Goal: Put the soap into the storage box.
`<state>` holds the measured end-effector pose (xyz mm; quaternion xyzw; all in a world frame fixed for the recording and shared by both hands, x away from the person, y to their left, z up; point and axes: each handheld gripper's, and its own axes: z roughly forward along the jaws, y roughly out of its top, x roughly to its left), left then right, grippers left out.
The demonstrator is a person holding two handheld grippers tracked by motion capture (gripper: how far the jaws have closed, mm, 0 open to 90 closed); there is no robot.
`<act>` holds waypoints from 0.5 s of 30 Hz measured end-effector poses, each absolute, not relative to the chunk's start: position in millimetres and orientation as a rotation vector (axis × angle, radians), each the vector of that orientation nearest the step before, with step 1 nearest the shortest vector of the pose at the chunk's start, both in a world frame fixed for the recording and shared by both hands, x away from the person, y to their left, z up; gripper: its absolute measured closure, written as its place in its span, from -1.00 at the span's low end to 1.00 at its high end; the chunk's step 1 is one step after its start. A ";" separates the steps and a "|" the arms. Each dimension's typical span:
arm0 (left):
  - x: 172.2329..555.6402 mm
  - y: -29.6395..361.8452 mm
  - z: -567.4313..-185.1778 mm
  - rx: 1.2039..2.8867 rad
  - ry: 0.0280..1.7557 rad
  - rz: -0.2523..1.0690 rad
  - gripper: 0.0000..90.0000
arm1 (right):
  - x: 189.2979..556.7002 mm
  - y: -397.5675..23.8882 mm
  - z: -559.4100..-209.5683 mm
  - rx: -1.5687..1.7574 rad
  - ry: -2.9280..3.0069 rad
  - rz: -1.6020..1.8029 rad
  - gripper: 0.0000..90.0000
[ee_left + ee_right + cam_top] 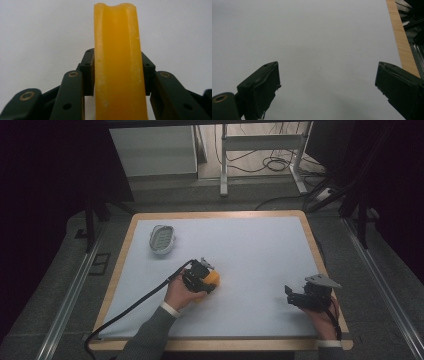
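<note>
Just left of the high view's centre, the left gripper [202, 279] is clamped on a yellow-orange block [212, 279]. In the left gripper view that block [119, 65] stands upright between the two black jaws, which press on both its sides. At the lower right of the high view, the right gripper [299, 296] hovers over the white table [250, 250], its jaws wide apart with nothing between them. A small white dish [162, 239] sits in the upper left.

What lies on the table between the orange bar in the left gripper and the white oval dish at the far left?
Nothing: in the high view, bare white table surface separates the orange bar, clamped in the left gripper, from the white dish.
</note>
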<state>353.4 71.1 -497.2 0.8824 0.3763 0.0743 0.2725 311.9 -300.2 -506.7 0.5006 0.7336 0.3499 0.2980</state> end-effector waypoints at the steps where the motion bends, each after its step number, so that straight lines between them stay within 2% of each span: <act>1: 353.6 71.6 -496.8 2.374 1.013 0.201 0.35 | 311.9 -300.3 -506.8 1.332 1.949 0.928 -0.87; 15: 352.9 83.6 -479.0 2.322 0.978 0.185 0.36 | 311.8 -302.0 -506.5 1.337 1.944 0.928 -0.87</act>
